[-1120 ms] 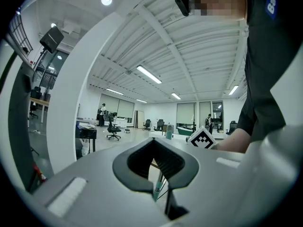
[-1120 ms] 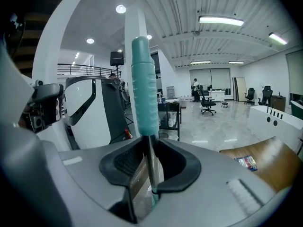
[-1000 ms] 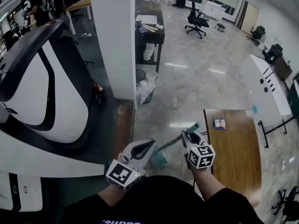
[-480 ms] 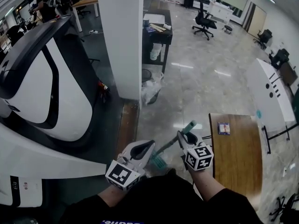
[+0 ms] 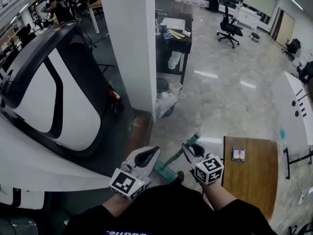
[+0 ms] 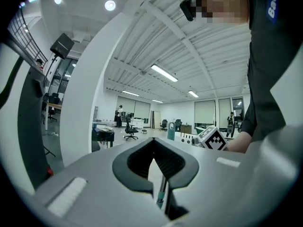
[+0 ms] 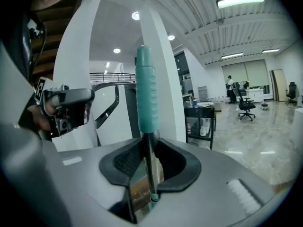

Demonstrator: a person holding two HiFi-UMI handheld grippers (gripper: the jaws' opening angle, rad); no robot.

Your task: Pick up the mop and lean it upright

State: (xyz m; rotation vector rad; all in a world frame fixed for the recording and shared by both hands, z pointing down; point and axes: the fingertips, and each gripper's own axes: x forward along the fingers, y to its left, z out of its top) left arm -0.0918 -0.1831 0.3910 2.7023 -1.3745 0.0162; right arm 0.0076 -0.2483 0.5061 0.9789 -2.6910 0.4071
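Both tools are clamped on the mop [image 5: 172,159], the right gripper [image 5: 190,150] pinching the shaft just under the teal grip [image 7: 146,91] and the left gripper [image 5: 148,155] lower down, so the pole rides tilted, mop head [image 5: 164,169] low over the floor [image 5: 220,97], probably bound for the white pillar [image 5: 132,48].

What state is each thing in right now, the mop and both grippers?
mop, held tilted between both grippers, not yet leaned on anything.
left gripper, shut on the mop's pole, nearer the mop head.
right gripper, shut on the pole just under the teal grip.
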